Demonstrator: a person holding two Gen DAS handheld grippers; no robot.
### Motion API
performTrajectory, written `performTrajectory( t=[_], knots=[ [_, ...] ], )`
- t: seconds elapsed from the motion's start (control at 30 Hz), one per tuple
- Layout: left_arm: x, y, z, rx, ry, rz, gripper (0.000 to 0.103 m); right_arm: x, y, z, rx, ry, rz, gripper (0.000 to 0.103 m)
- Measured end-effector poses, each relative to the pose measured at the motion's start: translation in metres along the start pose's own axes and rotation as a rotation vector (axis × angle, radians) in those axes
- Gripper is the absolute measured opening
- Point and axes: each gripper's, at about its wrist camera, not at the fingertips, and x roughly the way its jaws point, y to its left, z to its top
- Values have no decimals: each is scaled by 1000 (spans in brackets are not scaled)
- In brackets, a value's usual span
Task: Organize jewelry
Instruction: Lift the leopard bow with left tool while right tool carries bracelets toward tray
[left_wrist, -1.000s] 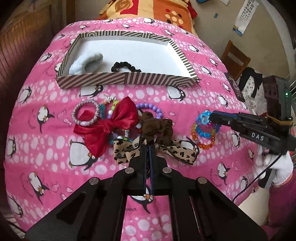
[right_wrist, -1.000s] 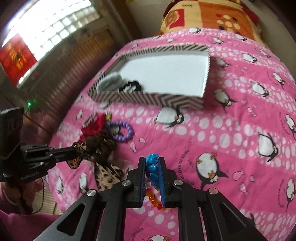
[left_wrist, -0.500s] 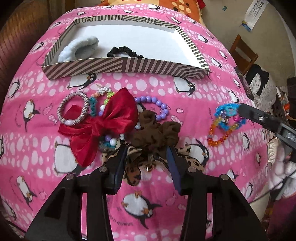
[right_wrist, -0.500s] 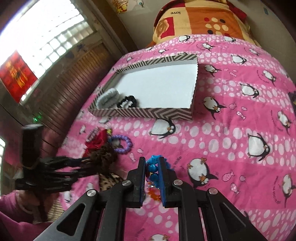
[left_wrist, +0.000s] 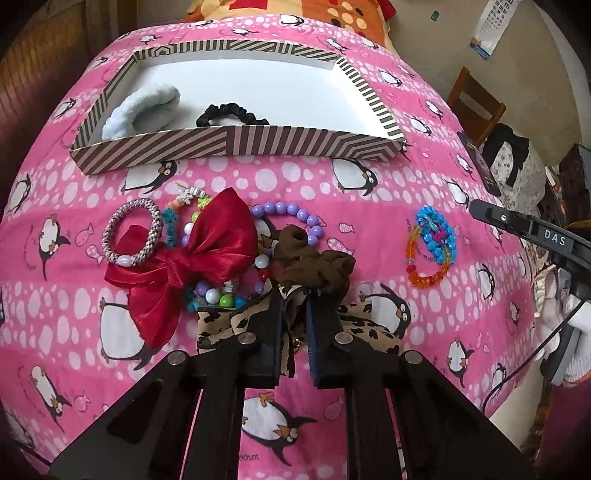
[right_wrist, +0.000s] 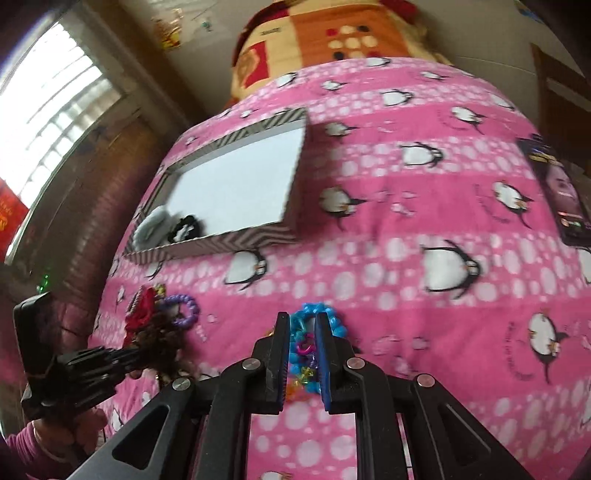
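A striped box (left_wrist: 236, 146) with a white floor holds a pale blue fluffy band (left_wrist: 140, 110) and a black scrunchie (left_wrist: 231, 112). In front of it lie a red bow (left_wrist: 199, 254), a silver bracelet (left_wrist: 131, 232), a purple bead bracelet (left_wrist: 291, 214), a brown scrunchie (left_wrist: 314, 264) and a leopard bow (left_wrist: 369, 328). My left gripper (left_wrist: 294, 306) has closed on the leopard bow's middle, under the brown scrunchie. Blue and orange bead bracelets (left_wrist: 430, 243) lie to the right. My right gripper (right_wrist: 302, 343) is slightly open around them (right_wrist: 306, 339); they rest on the blanket.
Everything lies on a pink penguin blanket (left_wrist: 369, 206) over a bed. A phone (right_wrist: 563, 195) lies at the right edge. An orange pillow (right_wrist: 332, 40) is behind the box (right_wrist: 236, 199). A wooden chair (left_wrist: 474, 99) stands at the far right.
My left gripper opened wide, then closed in on the leopard bow. My right gripper loosened its hold on the bead bracelets, which now lie on the blanket.
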Motion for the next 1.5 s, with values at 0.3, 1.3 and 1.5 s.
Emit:
performTrajectory(
  t=[0.3, 1.3, 1.5],
  knots=[
    [9, -5, 5, 20, 37, 15, 32, 18, 26, -21, -145, 84, -42, 41],
    [-74, 1, 22, 5, -102, -109, 15, -42, 67, 12, -189, -129, 98, 4],
    [-87, 10, 49, 12, -152, -70, 15, -38, 87, 31, -221, -147, 111, 4]
  ],
)
